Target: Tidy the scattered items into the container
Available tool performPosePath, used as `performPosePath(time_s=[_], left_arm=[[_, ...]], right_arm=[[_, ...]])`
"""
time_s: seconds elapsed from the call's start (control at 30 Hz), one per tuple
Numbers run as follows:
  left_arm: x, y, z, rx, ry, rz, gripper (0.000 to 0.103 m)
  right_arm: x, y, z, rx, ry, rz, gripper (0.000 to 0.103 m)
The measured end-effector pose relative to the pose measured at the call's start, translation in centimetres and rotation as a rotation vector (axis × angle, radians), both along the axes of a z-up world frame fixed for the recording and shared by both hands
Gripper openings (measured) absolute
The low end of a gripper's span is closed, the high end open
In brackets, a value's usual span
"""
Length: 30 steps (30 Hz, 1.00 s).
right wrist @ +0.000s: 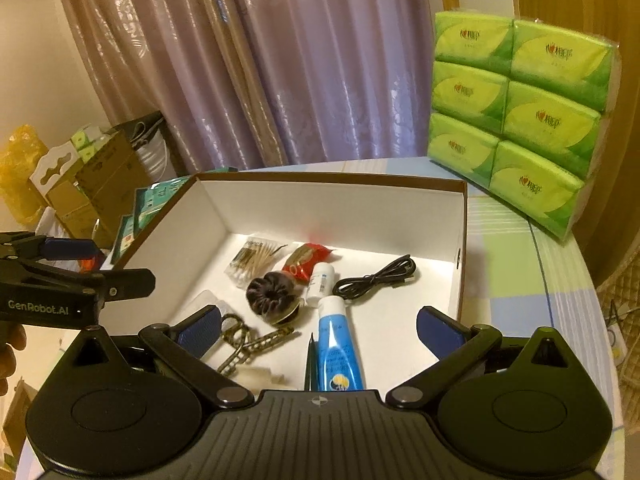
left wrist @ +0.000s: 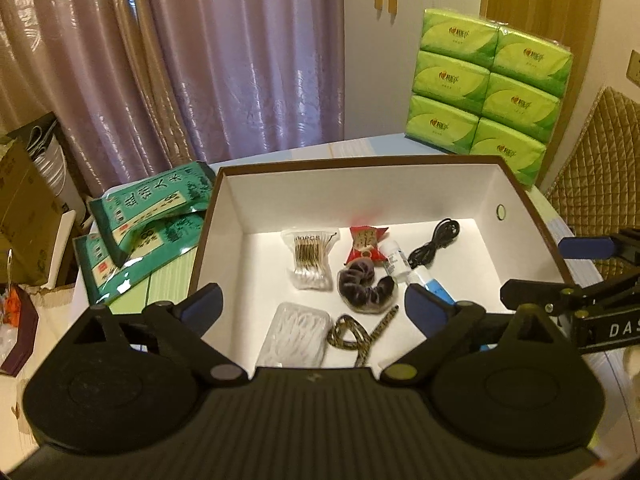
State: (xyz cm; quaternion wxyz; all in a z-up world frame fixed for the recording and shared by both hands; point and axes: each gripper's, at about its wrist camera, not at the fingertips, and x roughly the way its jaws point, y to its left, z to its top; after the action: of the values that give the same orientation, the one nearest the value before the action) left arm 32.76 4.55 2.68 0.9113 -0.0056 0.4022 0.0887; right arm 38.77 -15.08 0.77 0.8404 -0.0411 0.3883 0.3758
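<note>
Hovering over the near edge of the box (left wrist: 224, 216), I hold my left gripper (left wrist: 312, 300) spread wide with nothing between its fingers, and my right gripper (right wrist: 320, 326) just as wide and just as bare. Everything lies on the box floor: the cotton swabs (left wrist: 312, 256) toward the back left, the red snack packet (left wrist: 366, 242) and small white bottle (left wrist: 394, 260) mid-floor, the black cable (left wrist: 434, 242) toward the right wall with white floor around it. The dark scrunchie (left wrist: 362, 288) sits centre, the floss picks (left wrist: 294, 338) and patterned hair clip (left wrist: 354, 334) near the front edge, the blue tube (right wrist: 338, 348) at the front beside a thin dark stick. On the counter, green packets (left wrist: 152, 216) press against the left wall; tissue packs (left wrist: 486, 92) stand behind the right back corner.
</note>
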Motion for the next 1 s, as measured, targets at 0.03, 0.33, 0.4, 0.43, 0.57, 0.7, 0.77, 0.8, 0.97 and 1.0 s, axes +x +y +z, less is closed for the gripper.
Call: performPosePath(time_s=[0.03,0.33,0.4,0.43,0.57,0.7,0.77,0.8,0.97,1.0], left_arm=[[-0.6,-0.2,0.2,-0.004,-0.005,0.006,0.096],[-5.2,-2.8,0.8,0.038,-0.005,0.072,0.096],[-6.3,-3.2,0.9,0.032,-0.009,0.092,0.096],[-6.8,-3.4,1.0,0.028,-0.009,0.104,0.096],[-8.8,-3.9,1.6,0.032,-0.006,0.143,0.096],[-10.5,-4.2,2.4,0.046,-0.006,0.160,0.096],[-11.2,-4.2,2.8,0.044,-0.009,0.163,0.096],[-11.5,-4.2,3.0,0.042,-0.010,0.160,0.096],[-13.1,-4.2,3.6,0.036,-0.016,0.155,0.096],[-13.3,-4.1,3.7,0.030,-0.016,0.153,0.096]], right_arm=[[-0.4,-0.2,0.2,-0.002,-0.009,0.001,0.101],[-4.0,-2.1,1.2,-0.012,-0.051,0.014,0.101],[-4.7,-2.6,1.5,-0.010,-0.063,0.003,0.101],[-5.0,-2.9,1.6,-0.005,-0.064,-0.001,0.101],[-6.2,-4.0,2.5,0.009,-0.064,-0.007,0.101],[-7.6,-4.5,3.2,0.008,-0.070,-0.013,0.101],[-8.5,-4.7,3.4,0.004,-0.075,-0.016,0.101],[-8.9,-4.7,3.5,0.000,-0.080,-0.019,0.101],[-10.9,-4.7,4.1,-0.012,-0.099,-0.044,0.101],[-11.4,-4.7,4.2,-0.013,-0.100,-0.051,0.101]])
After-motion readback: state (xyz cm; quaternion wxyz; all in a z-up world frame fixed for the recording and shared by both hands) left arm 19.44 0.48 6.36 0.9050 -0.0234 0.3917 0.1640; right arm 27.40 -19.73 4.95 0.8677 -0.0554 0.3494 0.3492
